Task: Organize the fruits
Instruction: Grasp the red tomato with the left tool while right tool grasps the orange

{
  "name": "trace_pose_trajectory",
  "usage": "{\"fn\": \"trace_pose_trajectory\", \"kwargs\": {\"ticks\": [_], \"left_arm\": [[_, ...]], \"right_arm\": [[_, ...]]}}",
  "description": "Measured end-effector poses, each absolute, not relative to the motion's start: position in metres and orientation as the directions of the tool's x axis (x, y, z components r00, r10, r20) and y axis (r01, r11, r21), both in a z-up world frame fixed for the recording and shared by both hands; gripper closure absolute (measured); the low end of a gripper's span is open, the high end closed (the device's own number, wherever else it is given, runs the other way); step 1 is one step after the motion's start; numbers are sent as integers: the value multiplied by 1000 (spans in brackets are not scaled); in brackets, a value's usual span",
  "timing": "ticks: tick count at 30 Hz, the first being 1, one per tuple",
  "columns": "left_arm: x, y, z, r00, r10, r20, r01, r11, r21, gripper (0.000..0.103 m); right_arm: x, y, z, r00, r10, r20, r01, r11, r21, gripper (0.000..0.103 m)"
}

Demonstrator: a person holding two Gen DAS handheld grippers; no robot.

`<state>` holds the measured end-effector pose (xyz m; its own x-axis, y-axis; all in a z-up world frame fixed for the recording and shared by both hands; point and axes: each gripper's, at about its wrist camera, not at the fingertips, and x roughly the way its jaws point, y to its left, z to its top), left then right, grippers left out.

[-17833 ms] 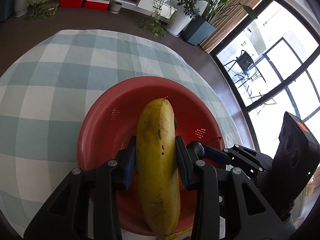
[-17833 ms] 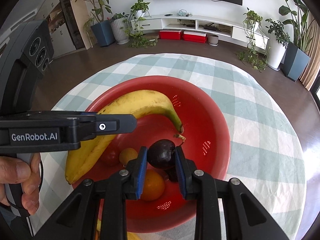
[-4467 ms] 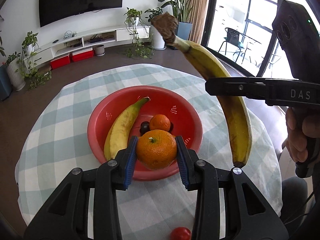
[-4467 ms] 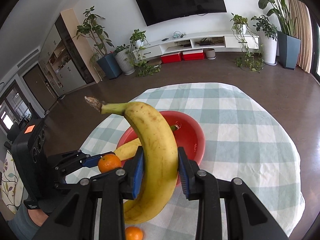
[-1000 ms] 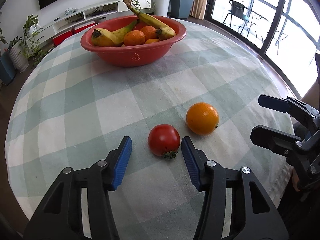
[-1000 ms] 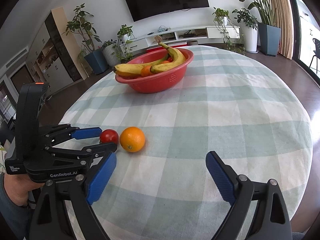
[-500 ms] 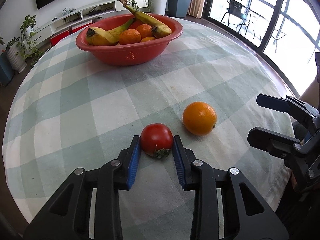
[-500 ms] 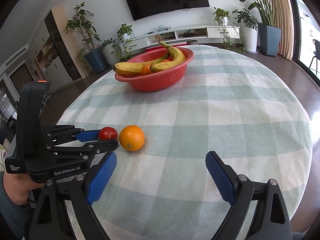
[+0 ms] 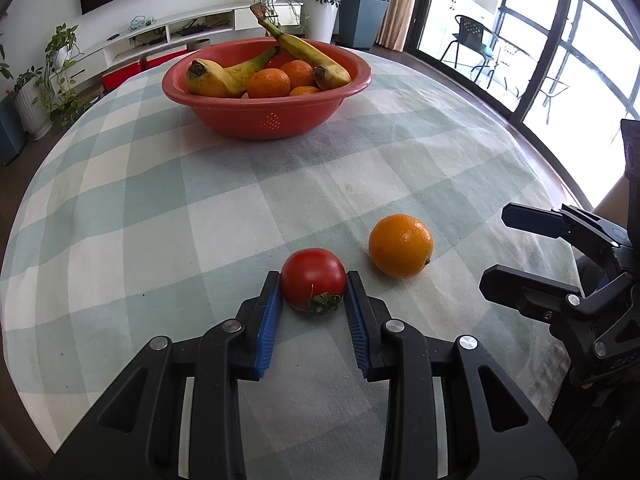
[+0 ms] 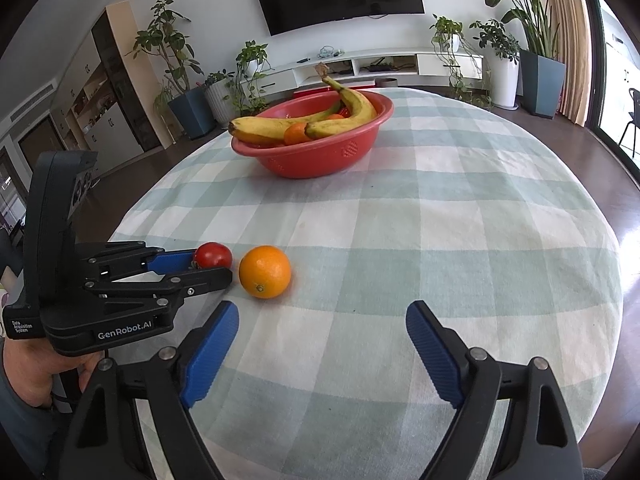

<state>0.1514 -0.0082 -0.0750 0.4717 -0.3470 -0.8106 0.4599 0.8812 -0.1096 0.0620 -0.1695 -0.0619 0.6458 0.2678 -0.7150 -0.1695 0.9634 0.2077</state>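
Note:
My left gripper [image 9: 313, 284] is shut on a red tomato [image 9: 313, 278] that rests on the checked tablecloth; it also shows in the right wrist view [image 10: 213, 255]. A loose orange [image 9: 401, 245] lies just right of the tomato, also seen in the right wrist view [image 10: 265, 271]. My right gripper [image 10: 322, 326] is wide open and empty, low over the cloth, right of and behind the orange. A red bowl [image 9: 268, 114] at the far side holds two bananas [image 9: 228, 74] and several oranges.
The round table [image 10: 460, 220] has a green and white checked cloth. Its edge falls off close to the right of the right gripper [image 9: 532, 252]. Potted plants, a TV shelf and windows stand beyond the table.
My left gripper has closed its fingers on the tomato, which was lying loose between open fingers a second ago. The right gripper has stayed open and nearly still.

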Motion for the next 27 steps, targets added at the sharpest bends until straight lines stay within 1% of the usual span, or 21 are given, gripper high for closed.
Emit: {"fn": "trace_pose_trajectory", "kwargs": {"ticks": [8, 10, 17, 19, 23, 26, 27], "left_arm": [[147, 13, -73, 491, -376, -786, 424, 891, -162, 74], [146, 17, -72, 495, -382, -781, 419, 892, -171, 74], [146, 26, -74, 498, -396, -771, 403, 893, -199, 74], [145, 25, -73, 498, -398, -770, 403, 893, -201, 74], [146, 24, -74, 496, -402, -770, 404, 891, -205, 74], [146, 24, -74, 497, -401, -770, 404, 892, -204, 74], [145, 24, -74, 497, -400, -770, 404, 892, -202, 74]], "right_arm": [[84, -144, -58, 618, 261, -741, -209, 964, 165, 18], [91, -133, -60, 605, 258, -753, -225, 963, 148, 23], [106, -115, -73, 573, 212, -792, -235, 968, 89, 30], [107, -114, -77, 563, 206, -801, -241, 967, 79, 38], [106, -117, -79, 569, 196, -798, -238, 969, 68, 45], [106, -120, -78, 572, 205, -795, -237, 968, 79, 54], [105, -120, -78, 572, 204, -794, -238, 968, 77, 59]]}}
